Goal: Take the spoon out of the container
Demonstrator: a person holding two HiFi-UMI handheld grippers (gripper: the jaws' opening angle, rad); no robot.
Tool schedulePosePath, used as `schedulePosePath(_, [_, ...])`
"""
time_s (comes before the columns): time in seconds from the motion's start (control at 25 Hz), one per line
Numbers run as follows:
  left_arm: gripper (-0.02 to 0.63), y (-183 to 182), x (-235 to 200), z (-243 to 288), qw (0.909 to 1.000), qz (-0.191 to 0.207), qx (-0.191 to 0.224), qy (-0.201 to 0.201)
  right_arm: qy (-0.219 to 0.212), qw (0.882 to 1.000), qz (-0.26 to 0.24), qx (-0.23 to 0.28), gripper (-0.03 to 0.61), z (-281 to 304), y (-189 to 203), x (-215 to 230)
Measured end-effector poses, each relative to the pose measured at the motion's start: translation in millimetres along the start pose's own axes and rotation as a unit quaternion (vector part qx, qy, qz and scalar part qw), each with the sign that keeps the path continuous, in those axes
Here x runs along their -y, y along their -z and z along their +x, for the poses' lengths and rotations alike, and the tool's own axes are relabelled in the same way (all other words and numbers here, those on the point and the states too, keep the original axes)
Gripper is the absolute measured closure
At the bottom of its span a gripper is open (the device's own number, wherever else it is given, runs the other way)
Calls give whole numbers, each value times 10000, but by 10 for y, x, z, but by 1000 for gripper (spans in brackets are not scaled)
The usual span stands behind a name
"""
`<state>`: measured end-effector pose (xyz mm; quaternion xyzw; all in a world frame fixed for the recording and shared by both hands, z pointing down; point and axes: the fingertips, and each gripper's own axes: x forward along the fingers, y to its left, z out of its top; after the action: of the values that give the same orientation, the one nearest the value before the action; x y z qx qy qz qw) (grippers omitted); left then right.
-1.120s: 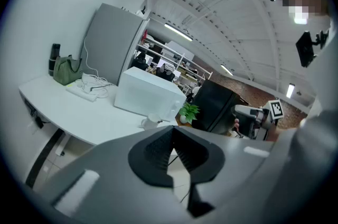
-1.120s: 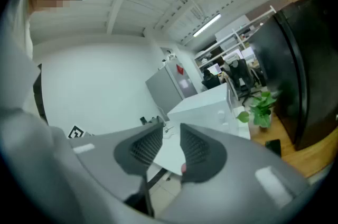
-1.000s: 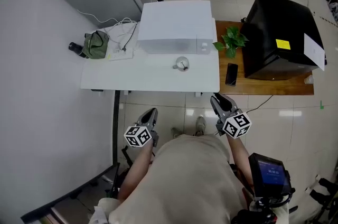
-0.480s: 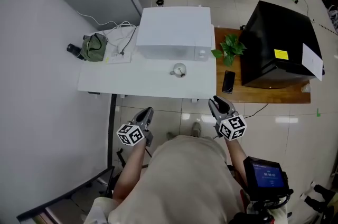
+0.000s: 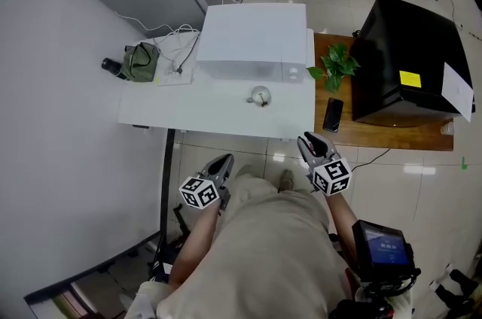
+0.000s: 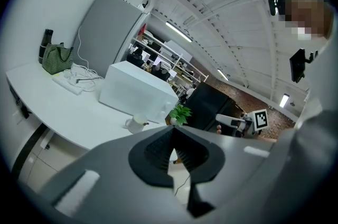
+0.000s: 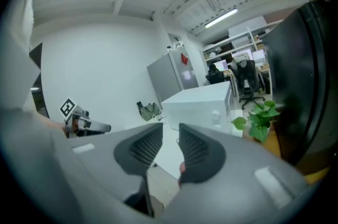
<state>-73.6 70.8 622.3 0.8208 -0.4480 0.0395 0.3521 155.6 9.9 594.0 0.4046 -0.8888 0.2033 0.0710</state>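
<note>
A small white mug (image 5: pixel 260 94) stands on the white table (image 5: pixel 181 110) near its front edge, in front of a white box. A dark spoon handle (image 5: pixel 263 101) sticks out of the mug. In the left gripper view the mug (image 6: pixel 136 123) sits just left of the jaws. My left gripper (image 5: pixel 225 159) is held over the floor, short of the table, its pads meeting at the tip and holding nothing. My right gripper (image 5: pixel 307 138) hovers just before the table's front right corner. Its jaws (image 7: pixel 170 130) stand a little apart with nothing between them.
A white box-shaped appliance (image 5: pixel 256 39) fills the table's back. A green bag (image 5: pixel 140 60) and cables (image 5: pixel 177 47) lie at the left. On the wooden table (image 5: pixel 376 135) to the right are a plant (image 5: pixel 335 62), a phone (image 5: pixel 332 114) and a black cabinet (image 5: pixel 407 62).
The head view has shifted slightly. Both grippers stay over the floor in front of the table, the left one a bit further right. Their jaws look the same.
</note>
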Motion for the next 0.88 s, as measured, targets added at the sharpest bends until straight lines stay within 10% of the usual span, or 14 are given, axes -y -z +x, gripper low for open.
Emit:
schedulePosePath(0.4, [609, 2, 8, 284, 9970, 214, -492, 565, 207, 9993, 220, -239, 486, 213, 80, 18])
schedulePosePath(0.88, [609, -802, -691, 772, 9901, 491, -631, 1157, 807, 9957, 190, -413, 486, 888, -142, 156])
